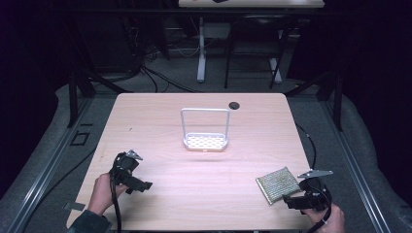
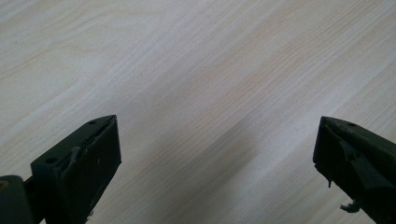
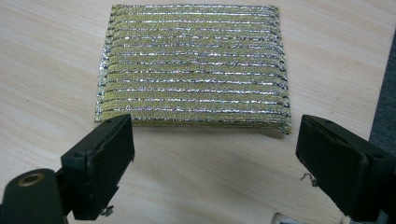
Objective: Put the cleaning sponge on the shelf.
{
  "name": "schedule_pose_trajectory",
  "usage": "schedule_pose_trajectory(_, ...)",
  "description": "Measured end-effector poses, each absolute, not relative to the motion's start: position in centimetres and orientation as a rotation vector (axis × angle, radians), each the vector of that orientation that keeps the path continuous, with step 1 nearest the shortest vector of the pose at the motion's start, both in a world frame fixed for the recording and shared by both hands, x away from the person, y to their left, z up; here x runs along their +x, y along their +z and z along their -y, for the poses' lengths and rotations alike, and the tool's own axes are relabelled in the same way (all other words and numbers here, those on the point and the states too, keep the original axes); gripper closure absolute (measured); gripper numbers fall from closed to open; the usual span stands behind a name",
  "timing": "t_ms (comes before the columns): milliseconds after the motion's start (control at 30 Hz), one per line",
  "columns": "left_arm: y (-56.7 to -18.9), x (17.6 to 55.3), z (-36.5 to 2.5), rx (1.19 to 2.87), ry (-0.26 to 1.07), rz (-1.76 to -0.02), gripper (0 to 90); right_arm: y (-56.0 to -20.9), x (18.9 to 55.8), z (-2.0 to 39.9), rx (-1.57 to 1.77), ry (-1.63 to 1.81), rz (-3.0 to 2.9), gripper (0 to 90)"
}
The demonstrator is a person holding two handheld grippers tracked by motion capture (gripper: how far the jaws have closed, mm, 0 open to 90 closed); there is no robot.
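**Right gripper poised just short of the scouring pad, both sets of jaws spread**

Right gripper (image 3: 212, 140): jaws stand wide apart, nothing between the pads. In the right gripper view the two black jaws frame the near edge of the scouring pad (image 3: 194, 65) without touching it; a strip of bare wood lies between jaw tips and pad. The pad is square, woven in gold with silver ribs running across it, and lies flat on the table (image 3: 42, 70).

High view: right gripper (image 1: 291, 200) sits at the table's near right corner, held in the person's right hand (image 1: 330, 219), its cable looping off the edge. Scouring pad (image 1: 278, 184) lies just beside it, toward the table's middle, turned at a slant to the table edge.

Left gripper (image 2: 215, 140): jaws likewise spread wide, empty, bare wood grain beneath them in the left gripper view. From the high view, left gripper (image 1: 141, 185) is near the table's near left side, held in the left hand (image 1: 101, 194), well apart from the pad.

Farther out: a white rack (image 1: 205, 141) with a perforated base and a tall looped handle stands upright near the table's (image 1: 160, 111) centre, well apart from both grippers. A dark round hole (image 1: 234, 105) sits beyond it near the far edge.
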State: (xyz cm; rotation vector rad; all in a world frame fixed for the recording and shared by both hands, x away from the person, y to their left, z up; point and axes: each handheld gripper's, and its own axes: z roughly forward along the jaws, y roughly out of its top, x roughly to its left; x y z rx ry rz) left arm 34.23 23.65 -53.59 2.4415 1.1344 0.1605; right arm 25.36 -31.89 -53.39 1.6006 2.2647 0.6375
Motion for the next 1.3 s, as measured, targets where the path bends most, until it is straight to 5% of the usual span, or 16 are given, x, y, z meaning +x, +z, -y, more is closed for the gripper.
schedule_pose_trajectory(500,-53.6,34.3,-23.3,2.454,0.155,-1.118,0.5,-53.1,27.4,30.3,1.526,0.637,-2.352,18.0)
schedule_pose_trajectory(1300,-53.7,34.4,-23.1,2.464,0.149,-1.104,0.6,-53.3,32.4,28.5,1.56,0.431,-2.49,51.1)
